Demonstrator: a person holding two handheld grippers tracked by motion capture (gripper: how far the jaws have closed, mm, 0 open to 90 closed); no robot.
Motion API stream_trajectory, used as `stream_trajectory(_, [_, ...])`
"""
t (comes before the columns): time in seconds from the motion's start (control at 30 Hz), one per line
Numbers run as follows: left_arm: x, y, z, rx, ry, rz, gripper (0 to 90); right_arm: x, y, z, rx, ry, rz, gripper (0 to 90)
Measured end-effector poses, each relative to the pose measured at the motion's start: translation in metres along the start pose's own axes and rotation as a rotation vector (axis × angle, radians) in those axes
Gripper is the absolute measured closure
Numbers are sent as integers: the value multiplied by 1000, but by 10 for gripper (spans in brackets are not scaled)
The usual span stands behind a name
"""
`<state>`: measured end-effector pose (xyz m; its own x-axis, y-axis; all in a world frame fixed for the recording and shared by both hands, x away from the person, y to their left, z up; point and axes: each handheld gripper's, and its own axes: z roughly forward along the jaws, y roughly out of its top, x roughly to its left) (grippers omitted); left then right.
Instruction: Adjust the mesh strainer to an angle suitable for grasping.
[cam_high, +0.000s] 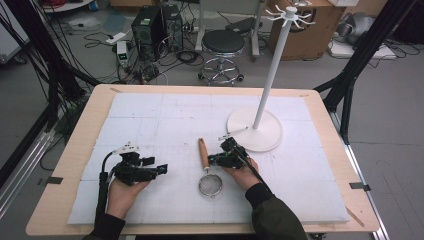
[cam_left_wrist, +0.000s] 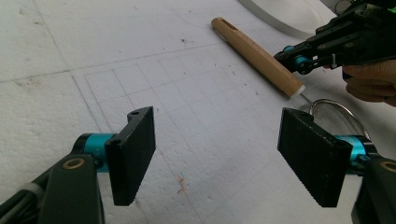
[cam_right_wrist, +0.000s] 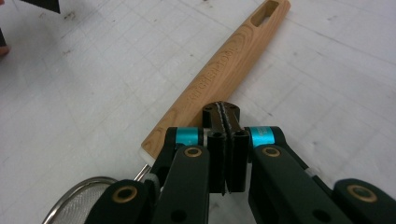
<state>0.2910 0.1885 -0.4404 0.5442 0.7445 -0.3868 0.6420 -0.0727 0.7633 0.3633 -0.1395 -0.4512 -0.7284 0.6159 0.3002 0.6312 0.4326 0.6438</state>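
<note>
You held your right gripper (cam_high: 216, 159) just beside the small round wire-mesh strainer with a light wooden handle (cam_high: 205, 161), which lay flat on the white foam mat (cam_high: 165, 120) near the middle of the table, handle pointing away from you and the metal sieve ring nearest you. In the right gripper view, the two black jaws were pressed together with nothing between them, their tips hovering over the lower part of the wooden handle (cam_right_wrist: 219, 74), close to where it met the wire. Your left gripper (cam_high: 161, 169) sat well to the left of the strainer, jaws standing wide apart and empty over bare mat. Behind the strainer stood the white pole stand with a round base (cam_high: 255, 131).
</note>
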Motion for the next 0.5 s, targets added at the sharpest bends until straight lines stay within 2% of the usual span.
stream_trajectory(0.1, [0, 0, 0, 0, 1, -1, 283, 4, 4, 5, 13, 14, -15, 894])
stream_trajectory(0.23, [0, 0, 1, 9, 0, -1, 283, 7, 5, 8, 24, 36, -13, 893])
stream_trajectory(0.3, [0, 0, 0, 9, 0, 0, 283, 9, 6, 8, 28, 23, -43, 894])
stream_trajectory(0.43, [1, -1, -1, 8, 0, -2, 283, 7, 6, 8, 30, 31, -33, 890])
stream_trajectory(0.5, [2, -1, -2, 7, -1, -3, 283, 6, 7, 5, 14, 25, -14, 759])
